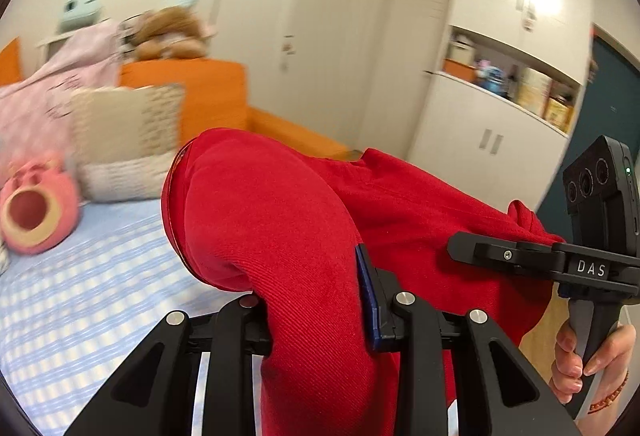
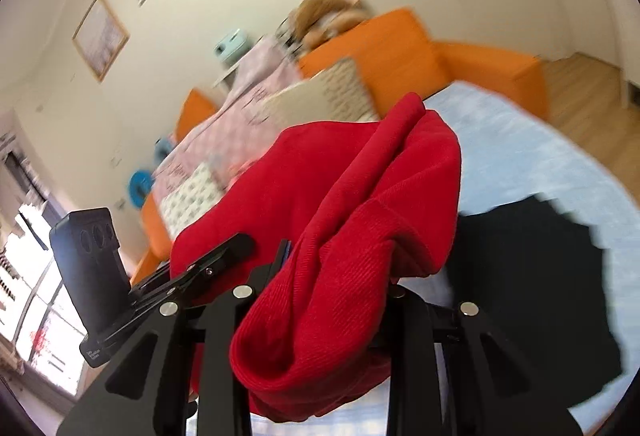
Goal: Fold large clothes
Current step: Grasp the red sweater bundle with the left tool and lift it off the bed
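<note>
A: Start on the left. What has the left tool (image 1: 316, 310) got?

B: It is clamped on the red garment (image 1: 280, 220); a thick roll of the cloth bulges up out of its closed fingers and arches over toward the bed (image 1: 92, 276), which has a blue checked sheet.

A: And the other side?

B: The right tool (image 2: 320, 296) is likewise closed on a bunched, ribbed part of the same red garment (image 2: 360, 204). From the left wrist view it (image 1: 520, 256) sits off to the right, with cloth pinched in its fingers too.

A: So where does the garment lie?

B: Held up in the air above the bed, strung between the two tools, its long axis running left to right from one grip to the other. A black cloth (image 2: 532, 276) lies on the sheet below, on the right side.

A: Which hand matters next?

B: Both are equally engaged, I'd judge. The garment hangs slack and lumped, so the tools probably need to draw apart along that axis to spread it before it is laid flat on the bed.
</note>
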